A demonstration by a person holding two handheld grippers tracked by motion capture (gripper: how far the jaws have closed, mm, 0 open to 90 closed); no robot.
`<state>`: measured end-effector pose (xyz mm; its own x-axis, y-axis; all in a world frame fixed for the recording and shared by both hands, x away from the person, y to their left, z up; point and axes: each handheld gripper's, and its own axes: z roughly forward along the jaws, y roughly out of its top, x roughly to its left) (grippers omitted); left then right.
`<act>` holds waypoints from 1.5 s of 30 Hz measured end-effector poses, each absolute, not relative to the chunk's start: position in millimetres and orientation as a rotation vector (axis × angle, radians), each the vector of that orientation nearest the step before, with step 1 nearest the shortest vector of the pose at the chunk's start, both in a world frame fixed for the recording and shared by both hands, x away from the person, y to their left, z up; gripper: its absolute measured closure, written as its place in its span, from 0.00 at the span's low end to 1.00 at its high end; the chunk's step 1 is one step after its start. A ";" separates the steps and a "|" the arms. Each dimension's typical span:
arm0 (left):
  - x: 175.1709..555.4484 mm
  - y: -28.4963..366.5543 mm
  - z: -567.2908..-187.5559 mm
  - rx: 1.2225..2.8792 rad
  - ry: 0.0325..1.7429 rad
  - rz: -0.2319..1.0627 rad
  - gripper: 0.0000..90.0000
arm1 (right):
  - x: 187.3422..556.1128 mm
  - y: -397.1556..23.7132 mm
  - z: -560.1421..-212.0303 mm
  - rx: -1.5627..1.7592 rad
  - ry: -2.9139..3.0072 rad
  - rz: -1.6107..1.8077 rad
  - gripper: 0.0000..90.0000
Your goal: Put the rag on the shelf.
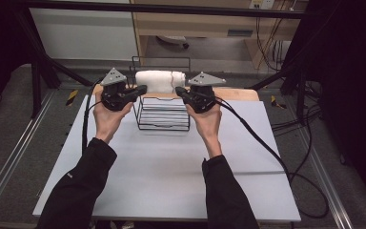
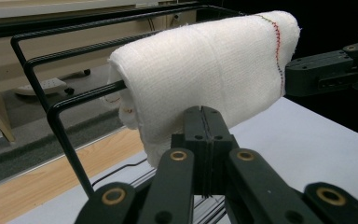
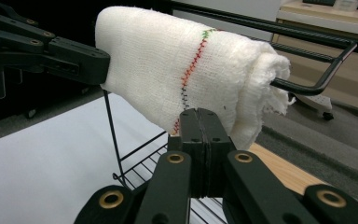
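White table [image 1: 171,167] on grey floor; both hand-held grippers [image 1: 140,89] [image 1: 181,91] pressed together beside the towel [image 1: 159,81].

One towel [image 1: 160,81], one rack [image 1: 163,114], two tools

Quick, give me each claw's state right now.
Left claw: shut, jaws together at the edge of the white towel on the wire rack; a pinch cannot be told.
Right claw: shut, likewise at the towel's other end.
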<state>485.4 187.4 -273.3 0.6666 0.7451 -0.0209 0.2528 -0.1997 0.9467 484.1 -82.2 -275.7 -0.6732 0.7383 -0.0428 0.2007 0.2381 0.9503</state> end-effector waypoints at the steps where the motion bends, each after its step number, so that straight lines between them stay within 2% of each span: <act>1: 485.2 187.8 -273.1 1.760 0.803 0.547 1.00 | 483.9 -82.4 -275.8 0.855 2.027 1.447 0.99; 5: 482.6 189.6 -271.3 1.752 0.799 0.539 1.00 | 480.5 -83.7 -273.3 0.838 2.018 1.469 0.97; 11: 475.6 195.1 -268.7 1.755 0.797 0.522 0.91 | 469.8 -90.9 -266.3 0.812 2.016 1.499 0.86; 20: 461.2 205.8 -273.3 1.792 0.807 0.520 0.63 | 456.8 -116.3 -264.6 0.865 2.024 1.540 0.63; 26: 448.5 216.8 -285.7 1.807 0.804 0.516 0.49 | 448.8 -136.4 -270.1 0.910 2.043 1.529 0.47; 32: 437.7 229.4 -304.7 1.820 0.815 0.467 0.36 | 440.2 -153.6 -281.4 0.950 2.046 1.518 0.27; 36: 429.3 239.2 -320.5 1.828 0.827 0.444 0.30 | 433.9 -163.9 -293.8 0.969 2.075 1.510 0.17; 45: 410.1 257.2 -355.3 1.858 0.870 0.436 0.14 | 419.5 -185.8 -332.0 1.018 2.128 1.462 0.07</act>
